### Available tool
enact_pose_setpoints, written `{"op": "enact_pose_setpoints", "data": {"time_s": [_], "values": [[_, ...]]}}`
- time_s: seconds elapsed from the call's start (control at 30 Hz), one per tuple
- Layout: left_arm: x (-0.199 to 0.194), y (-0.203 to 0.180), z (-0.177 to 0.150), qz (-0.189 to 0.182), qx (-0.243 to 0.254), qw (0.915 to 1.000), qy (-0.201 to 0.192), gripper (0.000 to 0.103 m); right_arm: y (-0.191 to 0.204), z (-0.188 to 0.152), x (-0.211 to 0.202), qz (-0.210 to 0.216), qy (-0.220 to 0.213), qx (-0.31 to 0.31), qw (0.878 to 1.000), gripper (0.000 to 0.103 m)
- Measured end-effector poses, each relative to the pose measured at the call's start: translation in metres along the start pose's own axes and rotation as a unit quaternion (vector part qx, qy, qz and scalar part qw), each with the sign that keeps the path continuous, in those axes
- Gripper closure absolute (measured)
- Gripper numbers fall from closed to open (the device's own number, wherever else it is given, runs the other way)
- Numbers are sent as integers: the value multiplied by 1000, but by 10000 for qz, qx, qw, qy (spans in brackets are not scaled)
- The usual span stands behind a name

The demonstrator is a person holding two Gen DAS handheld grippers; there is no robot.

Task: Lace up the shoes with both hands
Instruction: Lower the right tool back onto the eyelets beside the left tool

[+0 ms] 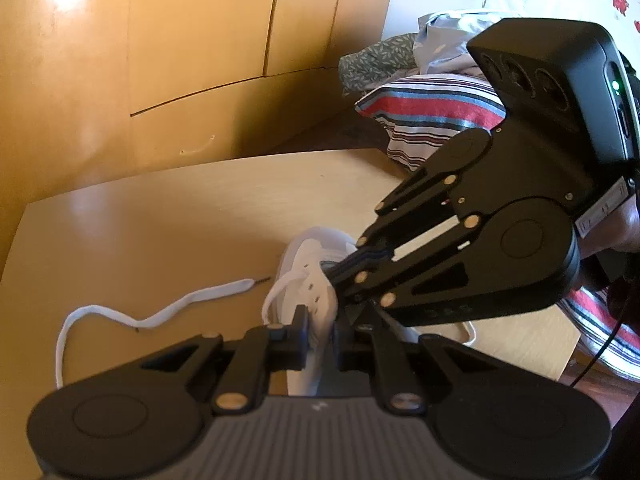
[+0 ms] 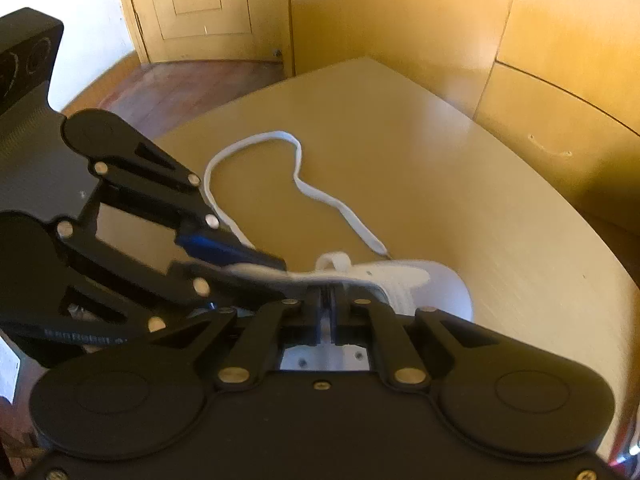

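A: Start closest in. What's the left gripper (image 1: 320,332) doing?

B: Its fingers stand narrow, with the side of the white shoe (image 1: 316,280) pinched between them. In the left wrist view the pads press on the eyelet flap from either side.

A: And the right gripper (image 1: 340,276)?

B: It comes in from the right and points down into the shoe's opening, just past the left fingertips. Its fingers are drawn together. In its own view the right gripper (image 2: 329,296) shows only a thin slit between the fingers, right at the shoe (image 2: 400,280). Whether lace is caught in that slit, I can't tell; the spot is blurred.

A: The two grippers are close, then?

B: Very. From the right wrist view the left gripper (image 2: 280,268) reaches in from the left, and its tips meet the shoe just beside the right one's.

A: Where's the shoe itself?

B: On the tan table (image 1: 160,220), near its front edge, right under both grippers.

A: And the lace?

B: The white lace (image 1: 160,312) runs out of the shoe to the left and lies loose on the table in a wavy loop, its free tip resting near the shoe. The same lace (image 2: 296,160) shows in the right wrist view, curling away over the tabletop (image 2: 440,160).

A: Further back?

B: Beyond the table, yellow wood panels (image 1: 180,60). To the right, a striped cloth (image 1: 420,112) and other bedding.
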State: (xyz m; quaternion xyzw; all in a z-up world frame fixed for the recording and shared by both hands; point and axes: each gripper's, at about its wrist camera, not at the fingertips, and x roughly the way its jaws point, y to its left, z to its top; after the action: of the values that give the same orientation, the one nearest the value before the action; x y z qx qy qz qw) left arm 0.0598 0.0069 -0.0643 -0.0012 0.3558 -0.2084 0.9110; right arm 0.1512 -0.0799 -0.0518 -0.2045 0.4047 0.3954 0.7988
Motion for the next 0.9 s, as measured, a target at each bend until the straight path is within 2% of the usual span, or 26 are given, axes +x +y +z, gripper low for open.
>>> {"op": "enact_pose_setpoints", "data": {"time_s": [0.13,0.2,0.33,0.4,0.57,0.77,0.9], "values": [[0,-1,-1,-9,47,10000,2,91,-9,-4,3,235,-79,251,9994,99],[0,0,0,-12,19,10000,-1,91,-9,-4,2,208,-113,231,9995,99],[0,1,-1,-29,-140,9999,-35,91,-11,-3,1,241,-123,282,9992,99],[-1,6,-2,-105,-372,9992,-52,90,-11,-3,0,235,-139,279,9992,99],[1,16,-5,-169,-897,9958,-33,73,-7,-3,2,247,-169,254,9992,99],[-1,13,-4,-113,-880,9961,-29,72,-6,-6,-1,218,-164,258,9993,99],[-8,3,3,-156,-586,9981,-91,73,-7,-11,-14,194,-351,247,9989,99]]}}
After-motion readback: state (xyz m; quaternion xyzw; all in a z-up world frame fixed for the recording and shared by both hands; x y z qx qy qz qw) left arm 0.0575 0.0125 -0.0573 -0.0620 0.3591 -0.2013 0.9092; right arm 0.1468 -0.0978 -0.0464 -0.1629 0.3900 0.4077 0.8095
